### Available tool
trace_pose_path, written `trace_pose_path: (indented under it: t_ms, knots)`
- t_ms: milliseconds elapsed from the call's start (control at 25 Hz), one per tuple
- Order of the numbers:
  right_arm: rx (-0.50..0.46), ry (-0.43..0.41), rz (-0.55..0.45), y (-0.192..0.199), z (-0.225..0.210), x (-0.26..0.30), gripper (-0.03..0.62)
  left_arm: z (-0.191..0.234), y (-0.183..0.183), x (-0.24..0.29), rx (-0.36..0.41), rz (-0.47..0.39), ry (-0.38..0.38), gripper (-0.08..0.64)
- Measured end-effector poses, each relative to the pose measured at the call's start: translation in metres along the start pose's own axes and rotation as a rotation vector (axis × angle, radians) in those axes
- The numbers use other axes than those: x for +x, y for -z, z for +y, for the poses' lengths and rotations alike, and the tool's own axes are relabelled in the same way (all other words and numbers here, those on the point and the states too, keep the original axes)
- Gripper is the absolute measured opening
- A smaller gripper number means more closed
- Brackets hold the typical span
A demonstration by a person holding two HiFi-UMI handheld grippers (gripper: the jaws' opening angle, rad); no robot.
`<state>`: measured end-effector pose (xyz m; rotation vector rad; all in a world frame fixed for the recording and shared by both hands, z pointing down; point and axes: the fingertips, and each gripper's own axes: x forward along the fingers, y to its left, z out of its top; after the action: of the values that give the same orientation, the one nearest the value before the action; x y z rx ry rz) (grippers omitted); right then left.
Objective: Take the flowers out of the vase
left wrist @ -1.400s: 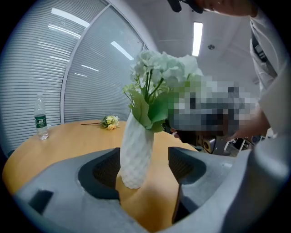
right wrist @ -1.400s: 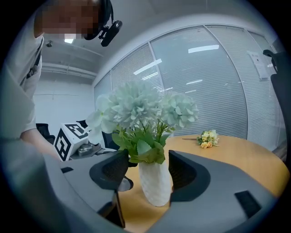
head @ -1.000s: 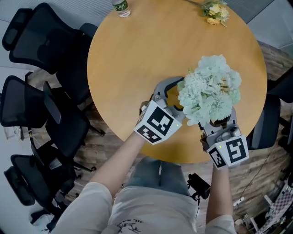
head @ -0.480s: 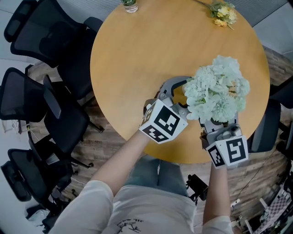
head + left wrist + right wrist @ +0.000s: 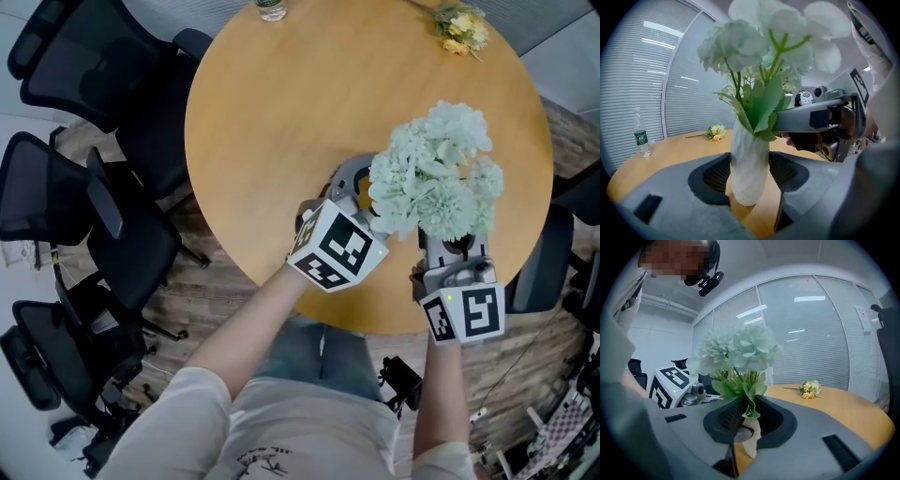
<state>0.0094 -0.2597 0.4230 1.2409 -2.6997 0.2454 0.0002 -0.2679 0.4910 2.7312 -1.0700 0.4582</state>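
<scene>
Pale flowers [image 5: 436,178], likely light and floppy-headed on thin stems [image 5: 749,380], stand in the white vase [image 5: 749,164], so the hold belongs low on the stems just above the vase mouth, right where the right gripper [image 5: 747,416] is closing on them, left gripper [image 5: 750,172] clamped round the fragile-looking vase body on the tabletop [image 5: 281,122].

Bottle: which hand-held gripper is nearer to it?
Left. The left hand-held gripper, clamped on the vase, is across the table from the bottle; the right hand-held gripper, jaws closing on the flowers, sits farther off.
</scene>
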Motion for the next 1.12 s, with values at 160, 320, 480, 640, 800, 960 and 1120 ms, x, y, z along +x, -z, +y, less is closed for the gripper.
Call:
trace_pose_path:
  t_ms: [160,320,480,640,800,960,1120]
  knots:
    - [-0.006,0.009,0.005,0.001,0.0,0.002,0.04,0.002,0.001,-0.001,-0.005,-0.003,-0.004,0.268]
    - [0.003,0.017,-0.016,-0.002,-0.002,-0.003,0.031,0.0,0.001,-0.001,-0.005,-0.001,-0.006,0.268]
    - [0.003,0.027,-0.023,-0.003,-0.007,-0.006,0.025,-0.001,0.001,0.001,-0.003,-0.002,-0.009,0.268]
    - [0.007,-0.013,-0.018,-0.001,-0.002,0.0,0.046,0.003,0.0,0.002,-0.007,0.003,-0.01,0.268]
    - [0.014,-0.045,-0.013,0.002,0.001,0.004,0.138,0.002,0.001,0.002,-0.002,0.006,-0.01,0.268]
    - [0.011,-0.038,-0.017,0.003,0.0,0.004,0.171,-0.002,0.0,0.002,0.008,0.007,-0.009,0.268]
    - [-0.007,-0.013,-0.032,-0.002,-0.002,0.004,0.217,-0.005,0.001,0.002,0.025,0.01,-0.011,0.267]
